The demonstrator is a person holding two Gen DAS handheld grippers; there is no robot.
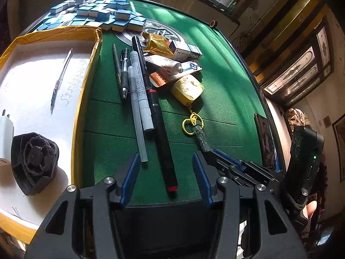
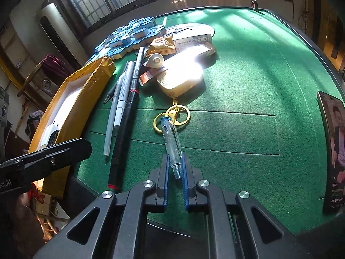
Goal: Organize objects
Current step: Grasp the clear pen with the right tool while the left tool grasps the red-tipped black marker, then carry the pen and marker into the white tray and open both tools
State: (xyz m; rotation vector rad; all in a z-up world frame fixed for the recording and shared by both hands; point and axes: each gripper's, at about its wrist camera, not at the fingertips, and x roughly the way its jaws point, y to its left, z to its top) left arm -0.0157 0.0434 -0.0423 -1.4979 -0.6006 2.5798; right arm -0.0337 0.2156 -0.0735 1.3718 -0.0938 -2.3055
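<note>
My right gripper [image 2: 175, 161] is shut on a clear blue pen barrel [image 2: 171, 142], held just above the green felt; in the left wrist view the barrel [image 1: 200, 137] sticks out of the right gripper [image 1: 212, 152]. My left gripper [image 1: 165, 161] is open and empty over the near end of a long black marker [image 1: 158, 127]. Beside it lie a grey marker [image 1: 140, 86], a thin grey pen [image 1: 138, 120] and two dark pens [image 1: 120, 71]. The yellow-edged box lid [image 1: 86, 82] on the left holds a pen refill [image 1: 61, 79], a black round object [image 1: 33, 161] and a white charger [image 1: 5, 129].
A yellow case on a keyring [image 1: 187, 89] lies right of the pens, behind it a tube, small cartons and a gold packet [image 1: 158, 45]. Blue mahjong tiles [image 1: 94, 13] are heaped at the far left. A phone [image 2: 333, 146] lies at the table's right edge.
</note>
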